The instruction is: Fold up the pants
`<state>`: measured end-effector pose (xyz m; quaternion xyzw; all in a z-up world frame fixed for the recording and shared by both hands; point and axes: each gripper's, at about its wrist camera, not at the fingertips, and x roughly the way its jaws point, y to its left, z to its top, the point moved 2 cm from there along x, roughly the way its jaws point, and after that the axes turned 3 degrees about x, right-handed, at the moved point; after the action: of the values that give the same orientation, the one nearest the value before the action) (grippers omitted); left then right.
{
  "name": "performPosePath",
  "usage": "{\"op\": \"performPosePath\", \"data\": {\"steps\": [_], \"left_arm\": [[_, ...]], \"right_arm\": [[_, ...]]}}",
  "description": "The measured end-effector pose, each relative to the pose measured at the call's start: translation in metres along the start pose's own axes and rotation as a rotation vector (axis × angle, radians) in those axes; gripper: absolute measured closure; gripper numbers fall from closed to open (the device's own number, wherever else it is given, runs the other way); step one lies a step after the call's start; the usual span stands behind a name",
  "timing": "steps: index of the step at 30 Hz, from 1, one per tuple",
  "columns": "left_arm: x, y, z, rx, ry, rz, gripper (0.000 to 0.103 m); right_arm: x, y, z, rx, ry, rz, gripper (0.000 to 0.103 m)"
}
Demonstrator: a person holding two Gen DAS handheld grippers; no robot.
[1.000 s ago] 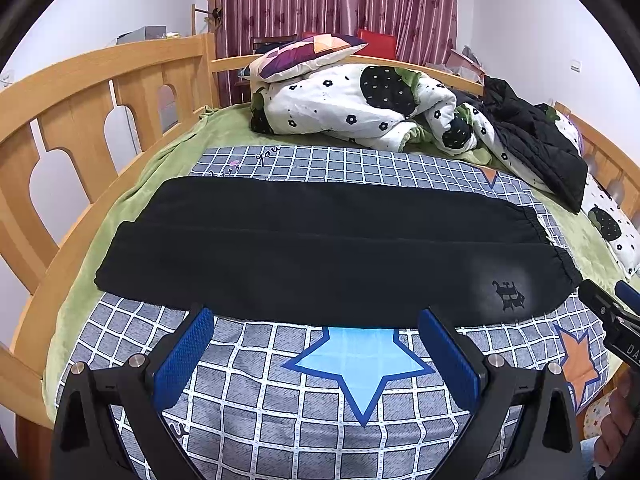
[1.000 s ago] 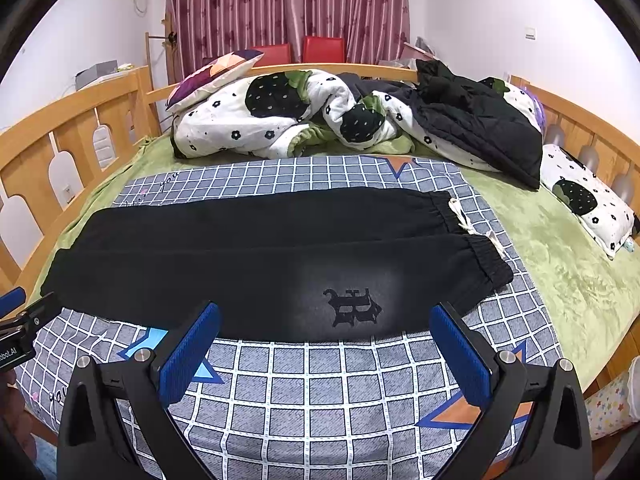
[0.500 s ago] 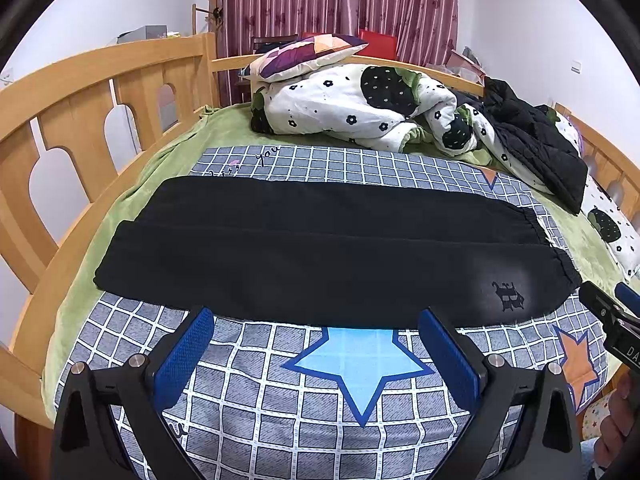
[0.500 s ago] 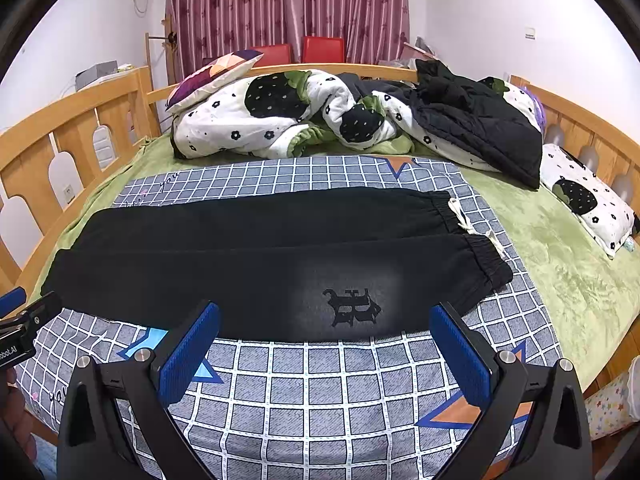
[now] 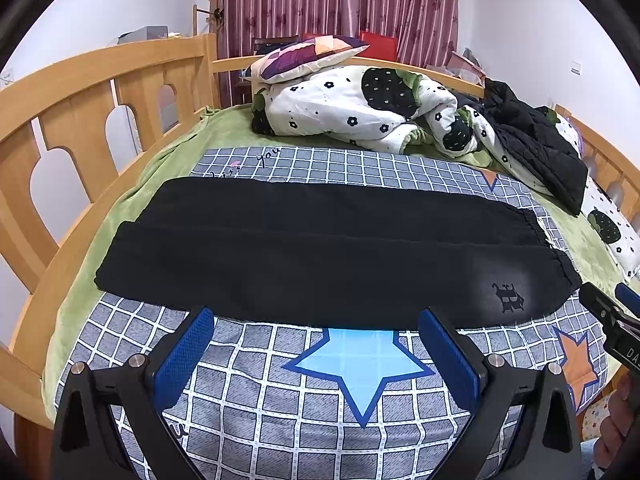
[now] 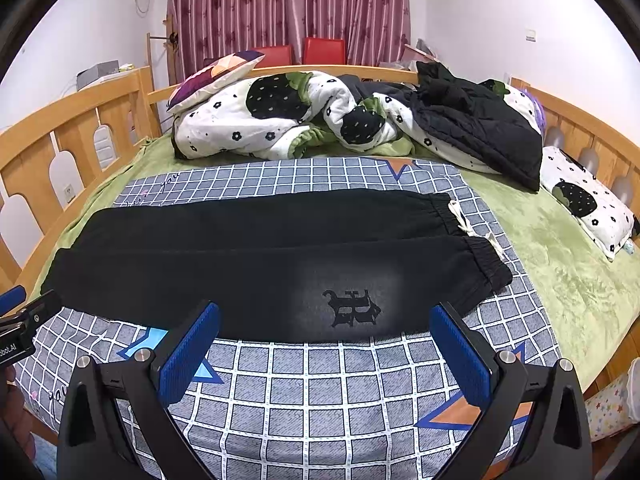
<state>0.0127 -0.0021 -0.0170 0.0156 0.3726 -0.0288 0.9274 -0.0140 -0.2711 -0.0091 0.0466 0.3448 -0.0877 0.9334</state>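
Nothing has moved: both tools, left (image 5: pixel 316 354) and right (image 6: pixel 325 350), hover spread before the pants' (image 6: pixel 256 264) near edge.

— Anything moved over the last second?

— Hardly. In the right wrist view, the left gripper (image 6: pixel 30 299), out to the left of the right gripper (image 6: pixel 324 344) and its spread tips, may have crept a hair further in.

— And the black pants (image 6: pixel 240 272)?

— No shift I can make out ahead of either pair of tips. Any change there is too slight to tell.
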Motion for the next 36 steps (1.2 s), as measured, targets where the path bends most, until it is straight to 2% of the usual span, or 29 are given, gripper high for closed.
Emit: {"op": "performPosePath", "data": {"steps": [22,31,34,36], "left_arm": [[-0.003,-0.003,0.005,0.000,0.007,-0.012,0.000],[-0.040,0.002,0.031,-0.006,-0.074,-0.006,0.000],[-0.054,0.010,0.041,-0.005,-0.085,-0.033,0.000],[-0.060,0.019,0.047,0.008,-0.090,-0.016,0.000]], "right_arm": [[-0.003,0.000,0.001,0.008,0.003,0.008,0.001],[-0.028,0.003,0.017,-0.002,-0.062,0.000,0.001],[-0.038,0.002,0.030,0.010,-0.041,0.068,0.001],[-0.047,-0.002,0.041,0.002,-0.045,0.102,0.003]]}}
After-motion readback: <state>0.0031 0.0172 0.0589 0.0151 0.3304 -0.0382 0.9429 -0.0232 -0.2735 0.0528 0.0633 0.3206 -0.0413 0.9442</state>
